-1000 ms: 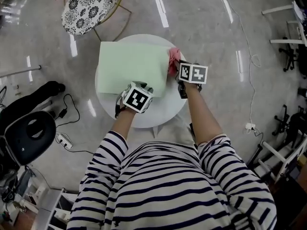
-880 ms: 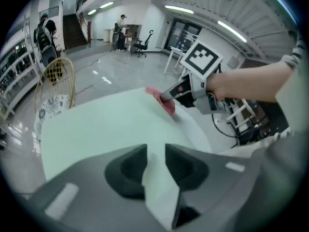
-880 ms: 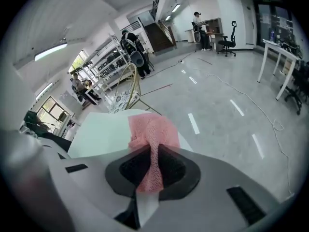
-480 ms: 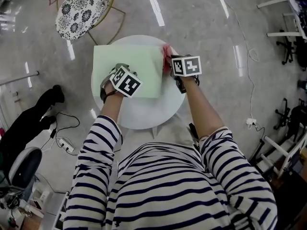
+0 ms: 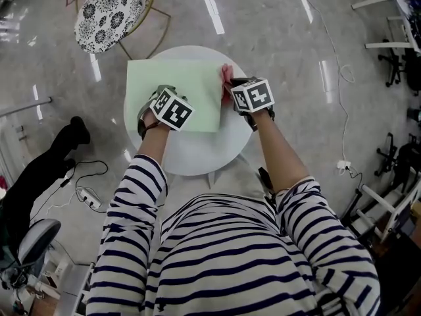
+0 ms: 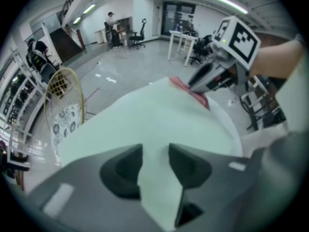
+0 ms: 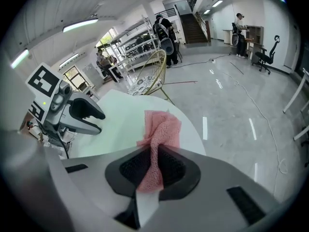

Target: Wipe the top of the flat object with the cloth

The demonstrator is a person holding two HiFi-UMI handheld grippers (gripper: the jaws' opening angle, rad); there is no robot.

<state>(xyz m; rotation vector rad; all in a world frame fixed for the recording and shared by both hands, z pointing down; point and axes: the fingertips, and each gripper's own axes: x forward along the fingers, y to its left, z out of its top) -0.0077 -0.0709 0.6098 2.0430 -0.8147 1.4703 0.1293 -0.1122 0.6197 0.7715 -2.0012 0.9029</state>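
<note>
A pale green flat sheet [image 5: 177, 84] lies on a round white table [image 5: 197, 157]. My left gripper [image 5: 163, 94] hovers over the sheet's near left part. Its jaws stand open, and the sheet [image 6: 154, 115] shows through the gap between them, not pinched. My right gripper [image 5: 231, 89] is at the sheet's right edge, shut on a pink mesh cloth [image 5: 227, 76]. In the right gripper view the cloth [image 7: 161, 127] sticks up from the closed jaws, with the sheet [image 7: 120, 120] and the left gripper [image 7: 98, 121] off to the left.
A gold wire chair with a patterned cushion [image 5: 108, 8] stands beyond the table at the far left. A black bag [image 5: 46, 163] and a power strip with cables [image 5: 89, 196] lie on the floor at the left. White desks [image 5: 388, 18] stand at the right.
My left gripper has moved from the sheet's near edge forward and left onto the sheet. The right gripper with the cloth has stayed near the sheet's right edge.
</note>
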